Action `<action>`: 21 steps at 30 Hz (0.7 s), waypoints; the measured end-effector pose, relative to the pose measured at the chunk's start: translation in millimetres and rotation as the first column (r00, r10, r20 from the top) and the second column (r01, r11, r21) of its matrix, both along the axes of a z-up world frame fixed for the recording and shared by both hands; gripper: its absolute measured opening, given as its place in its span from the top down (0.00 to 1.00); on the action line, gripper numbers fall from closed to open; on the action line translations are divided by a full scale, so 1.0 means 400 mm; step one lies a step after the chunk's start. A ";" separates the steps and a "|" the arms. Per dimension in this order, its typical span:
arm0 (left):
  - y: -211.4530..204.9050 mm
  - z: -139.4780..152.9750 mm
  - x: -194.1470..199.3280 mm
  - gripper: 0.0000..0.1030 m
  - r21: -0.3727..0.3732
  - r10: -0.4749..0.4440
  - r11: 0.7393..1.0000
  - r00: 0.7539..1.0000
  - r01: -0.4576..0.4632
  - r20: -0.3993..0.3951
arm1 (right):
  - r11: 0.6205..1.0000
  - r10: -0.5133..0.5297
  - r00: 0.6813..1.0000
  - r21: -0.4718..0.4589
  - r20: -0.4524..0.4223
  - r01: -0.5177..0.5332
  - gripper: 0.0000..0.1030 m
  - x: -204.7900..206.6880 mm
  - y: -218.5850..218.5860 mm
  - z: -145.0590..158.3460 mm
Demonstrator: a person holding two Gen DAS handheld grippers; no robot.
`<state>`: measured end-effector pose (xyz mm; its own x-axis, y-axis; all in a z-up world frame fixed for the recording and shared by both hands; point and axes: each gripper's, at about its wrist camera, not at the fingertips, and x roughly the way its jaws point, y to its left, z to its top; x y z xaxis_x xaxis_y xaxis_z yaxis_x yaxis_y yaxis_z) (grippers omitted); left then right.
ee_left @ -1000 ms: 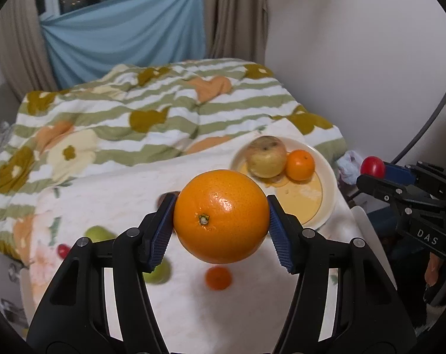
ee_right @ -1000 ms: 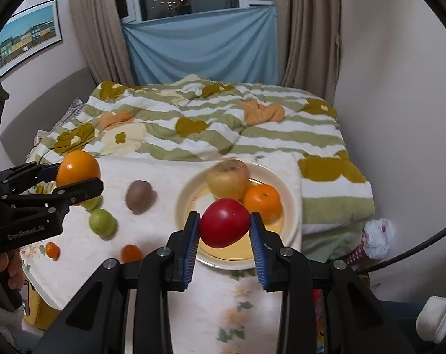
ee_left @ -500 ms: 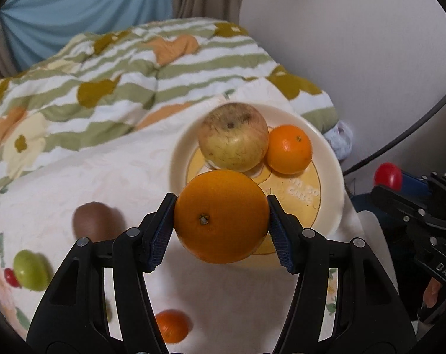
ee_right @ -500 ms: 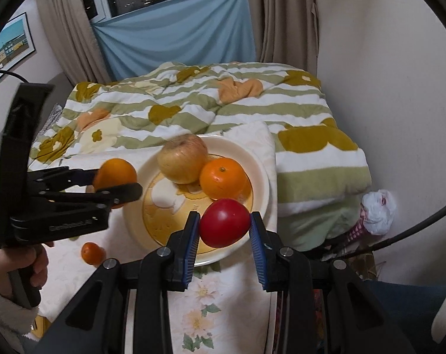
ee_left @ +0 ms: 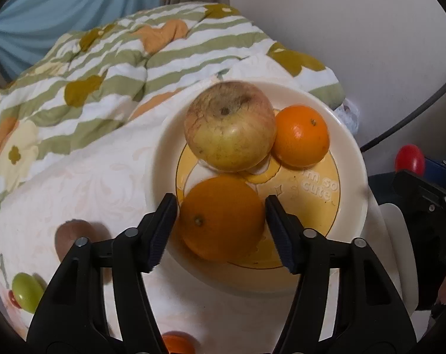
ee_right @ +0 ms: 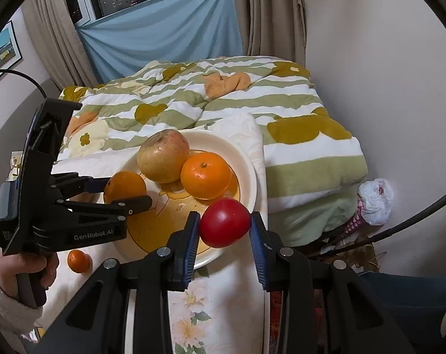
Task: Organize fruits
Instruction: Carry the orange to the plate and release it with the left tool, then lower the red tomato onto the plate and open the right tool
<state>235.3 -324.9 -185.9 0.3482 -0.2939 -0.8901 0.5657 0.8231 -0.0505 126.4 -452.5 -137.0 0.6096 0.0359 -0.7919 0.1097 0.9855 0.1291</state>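
A cream plate (ee_left: pixel 351 159) with a yellow centre holds a yellowish apple (ee_left: pixel 230 125) and a small orange (ee_left: pixel 301 140). My left gripper (ee_left: pixel 221 221) has its jaws slightly apart beside a large orange (ee_left: pixel 221 218) that sits on the plate's near left; small gaps show at both pads. In the right wrist view the left gripper (ee_right: pixel 125 190) is at the plate (ee_right: pixel 249 171) with that orange (ee_right: pixel 124 185). My right gripper (ee_right: pixel 224 227) is shut on a red tomato (ee_right: pixel 224 222) above the plate's near rim.
On the white floral cloth (ee_left: pixel 90 183) lie a brown kiwi (ee_left: pixel 70 233), a green fruit (ee_left: pixel 26 292) and a small tangerine (ee_right: pixel 78 261). A striped duvet (ee_right: pixel 223 103) lies behind. A wall stands to the right, with a white bag (ee_right: pixel 376 196) on the floor.
My left gripper moved forward and down over the plate and its jaws have loosened around the large orange, now resting on the plate. My right gripper stayed shut on the tomato and came closer to the plate.
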 end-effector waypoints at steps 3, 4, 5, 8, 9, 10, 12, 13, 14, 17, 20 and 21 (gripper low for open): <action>0.003 0.036 -0.009 0.00 -0.019 -0.001 1.000 0.999 0.002 0.054 | 1.000 -0.010 1.000 -0.003 0.009 0.010 0.70 0.000 -0.006 0.011; 0.005 0.049 -0.013 0.00 -0.025 -0.003 1.000 0.998 0.005 0.069 | 1.000 -0.012 1.000 -0.003 0.011 0.012 0.70 -0.001 -0.007 0.013; 0.009 0.060 -0.018 0.00 -0.024 -0.004 1.000 0.997 0.006 0.077 | 1.000 -0.012 1.000 -0.001 0.013 0.012 0.70 -0.001 -0.009 0.016; 0.023 0.076 -0.024 0.00 -0.004 0.008 1.000 0.996 -0.008 0.084 | 1.000 -0.006 1.000 0.001 0.016 0.006 0.70 -0.001 -0.011 0.021; 0.029 0.079 -0.025 0.00 0.001 0.015 1.000 0.996 -0.015 0.085 | 1.000 0.001 1.000 0.000 0.015 -0.001 0.70 -0.001 -0.010 0.020; 0.038 0.083 -0.028 0.00 0.005 0.023 1.000 0.996 -0.023 0.085 | 1.000 0.010 1.000 0.000 0.015 -0.010 0.70 0.000 -0.008 0.018; 0.061 0.093 -0.036 0.00 0.011 0.042 0.999 0.995 -0.043 0.087 | 0.999 0.034 0.999 0.004 0.011 -0.034 0.70 0.003 -0.002 0.014; 0.073 0.098 -0.041 0.00 0.016 0.052 0.998 0.995 -0.054 0.090 | 0.999 0.048 0.999 0.008 0.009 -0.049 0.70 0.004 0.001 0.010; 0.087 0.103 -0.048 0.00 0.022 0.066 0.997 0.993 -0.068 0.095 | 0.998 0.065 0.998 0.010 0.008 -0.065 0.70 0.006 0.005 0.007; 0.125 0.115 -0.066 0.00 0.028 0.103 0.994 0.989 -0.106 0.108 | 0.994 0.113 0.994 0.005 -0.001 -0.113 0.70 0.013 0.022 -0.006; 0.156 0.120 -0.081 0.00 0.045 0.136 0.989 0.984 -0.142 0.118 | 0.986 0.168 0.986 0.023 -0.002 -0.168 0.70 0.025 0.041 -0.025; 0.170 0.122 -0.088 0.00 0.052 0.150 0.986 0.981 -0.158 0.120 | 0.983 0.183 0.983 0.027 -0.003 -0.183 0.70 0.029 0.047 -0.031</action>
<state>200.1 -257.0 -137.3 0.4867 -0.1751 -0.8558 0.4310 0.9003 0.0609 138.0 -433.5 -149.3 0.5864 0.1672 -0.7926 -0.0713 0.9853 0.1551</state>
